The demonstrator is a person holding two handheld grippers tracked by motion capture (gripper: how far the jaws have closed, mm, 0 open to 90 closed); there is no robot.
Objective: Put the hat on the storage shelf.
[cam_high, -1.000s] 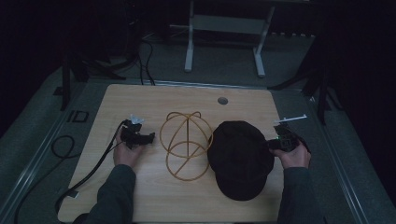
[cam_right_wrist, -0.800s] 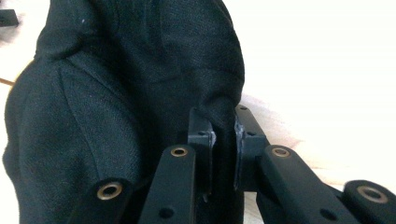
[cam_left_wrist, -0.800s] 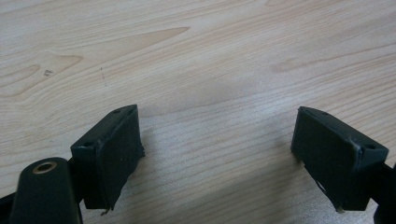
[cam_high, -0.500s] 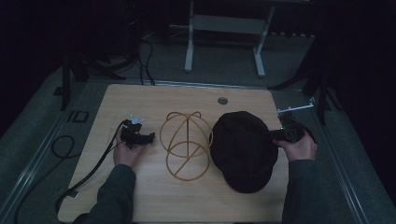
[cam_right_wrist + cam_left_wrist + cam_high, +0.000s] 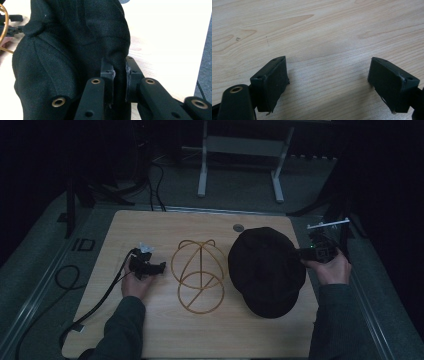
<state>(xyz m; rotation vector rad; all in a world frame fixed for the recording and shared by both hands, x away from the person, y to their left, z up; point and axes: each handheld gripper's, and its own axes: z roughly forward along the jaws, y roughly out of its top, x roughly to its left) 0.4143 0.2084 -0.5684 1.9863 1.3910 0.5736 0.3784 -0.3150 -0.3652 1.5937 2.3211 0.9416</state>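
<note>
A black cap (image 5: 267,270) lies on the right half of the wooden table (image 5: 150,225), its brim toward the near edge. My right gripper (image 5: 300,254) is shut on the cap's right edge; in the right gripper view the black fabric (image 5: 75,50) is pinched between the two jaws (image 5: 120,72). A gold wire cap frame (image 5: 197,272) stands at the table's middle, left of the cap. My left gripper (image 5: 159,268) rests on the table just left of the frame. It is open, with bare wood between its pads (image 5: 274,80).
A round grey grommet (image 5: 238,227) sits in the table's far edge, behind the cap. A black cable (image 5: 95,305) trails from the left gripper off the table's left side. A white stand (image 5: 240,150) is on the floor beyond the table.
The right gripper has pulled the cap's edge to the right and farther from me, and the cap has shifted with it. The left gripper has stayed in place.
</note>
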